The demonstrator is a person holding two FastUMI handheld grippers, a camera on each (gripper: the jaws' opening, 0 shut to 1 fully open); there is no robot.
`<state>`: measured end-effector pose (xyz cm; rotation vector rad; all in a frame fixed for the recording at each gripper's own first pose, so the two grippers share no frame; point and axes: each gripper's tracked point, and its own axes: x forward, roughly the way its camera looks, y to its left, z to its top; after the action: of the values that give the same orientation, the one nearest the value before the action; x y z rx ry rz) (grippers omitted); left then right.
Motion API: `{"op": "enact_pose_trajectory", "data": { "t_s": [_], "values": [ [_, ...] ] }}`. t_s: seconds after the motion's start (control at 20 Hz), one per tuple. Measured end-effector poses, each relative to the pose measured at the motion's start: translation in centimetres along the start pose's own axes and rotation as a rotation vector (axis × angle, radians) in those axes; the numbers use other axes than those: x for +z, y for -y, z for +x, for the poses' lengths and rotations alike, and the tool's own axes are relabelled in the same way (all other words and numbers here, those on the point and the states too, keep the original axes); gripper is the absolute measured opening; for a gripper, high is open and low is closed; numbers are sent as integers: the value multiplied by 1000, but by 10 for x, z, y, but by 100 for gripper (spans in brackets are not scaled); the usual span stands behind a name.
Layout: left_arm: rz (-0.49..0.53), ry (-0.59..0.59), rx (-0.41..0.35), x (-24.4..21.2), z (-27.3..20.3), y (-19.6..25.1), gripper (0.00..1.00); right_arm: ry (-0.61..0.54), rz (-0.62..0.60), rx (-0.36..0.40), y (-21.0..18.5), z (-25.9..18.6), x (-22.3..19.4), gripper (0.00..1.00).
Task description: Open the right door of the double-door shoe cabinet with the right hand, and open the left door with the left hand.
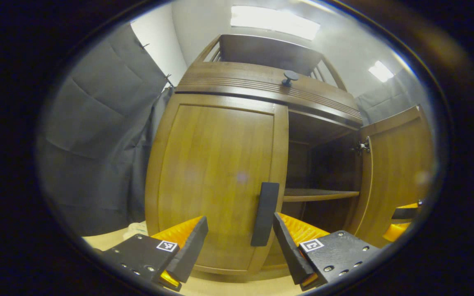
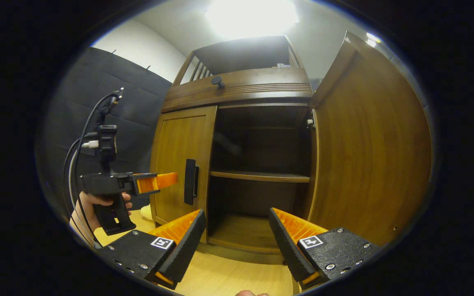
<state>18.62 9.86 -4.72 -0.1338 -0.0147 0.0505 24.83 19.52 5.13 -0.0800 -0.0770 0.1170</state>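
Sitting nearest in the left gripper view: left claw, fingers spread apart, gripping nothing, hovering low over the pale wooden floor. Standing just beyond its right finger, the dark vertical handle of the left door, perhaps touching that finger's tip, though hard telling through the fisheye. Remaining closed, that left door, flush against the shoe cabinet. Showing right of it, the dark open interior with a shelf running across. Swinging well out at the far right, the right door, hinge visible at its upper inner edge. Peeking in at the lower right edge, part of the other gripper. Sticking up on the cabinet's top ledge, a small dark knob. Hanging to the left, grey cloth wall.

Sitting nearest in the right gripper view: right claw, fingers also spread wide, clamping nothing, pointing into the open compartment. Standing close on the right, the opened right door, filling that side. Appearing farther left, a hand holding the left gripper, its fingers reaching toward the left door's handle. Lying behind, the cabinet interior, shelf and back panel in shadow.
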Motion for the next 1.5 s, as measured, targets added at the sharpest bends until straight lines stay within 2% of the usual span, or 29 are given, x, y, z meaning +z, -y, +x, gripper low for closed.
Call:
{"op": "enact_pose_trajectory", "data": {
  "t_s": [0.25, 0.3, 0.35, 0.5, 0.7, 0.75, 0.8, 0.85, 0.95, 1.0, 1.05, 1.15, 1.2, 1.25, 1.3, 1.45, 1.5],
  "values": [
    [42, -31, -22, -3, 16, 4, 91, -12, 43, 51, -6, 10, -12, 95],
    [36, -34, -21, -4, 17, 5, 95, -13, 42, 59, -9, 10, -14, 95],
    [29, -35, -21, -5, 19, 5, 83, -12, 34, 66, -11, 9, -15, 95],
    [20, -46, -24, -9, 23, 8, 75, -17, 19, 80, -16, 8, -20, 95],
    [15, -76, -63, -14, 24, 16, 34, -34, 60, 102, -17, 11, -26, 95],
    [29, -79, -64, -15, 26, 15, 40, -33, 42, 94, -17, 10, -27, 95],
    [41, -75, -62, -12, 20, 12, 41, -34, 18, 83, -16, 11, -28, 95],
    [55, -78, -65, -14, 22, 11, 21, -34, -4, 77, -17, 11, -29, 95],
    [55, -74, -72, -13, 26, 12, 34, -42, -11, 97, -23, 13, -33, 95],
    [42, -83, -75, -16, 25, 14, 20, -47, -3, 115, -28, 12, -35, 95],
    [43, -95, -81, -17, 23, 16, 29, -53, 5, 125, -32, 10, -37, 95],
    [44, -106, -83, -17, 20, 16, 12, -60, 17, 125, -33, 7, -38, 96],
    [42, -108, -84, -18, 19, 15, 18, -59, 23, 118, -32, 5, -38, 95],
    [37, -106, -87, -17, 18, 15, 18, -56, 31, 111, -29, 4, -36, 95],
    [32, -108, -88, -17, 17, 17, 24, -51, 38, 103, -27, 2, -35, 95],
    [36, -93, -87, -12, 10, 16, 24, -38, 55, 75, -22, -5, -30, 95],
    [33, -87, -88, -11, 5, 16, 18, -37, 58, 69, -22, -7, -30, 95]
  ]
}}
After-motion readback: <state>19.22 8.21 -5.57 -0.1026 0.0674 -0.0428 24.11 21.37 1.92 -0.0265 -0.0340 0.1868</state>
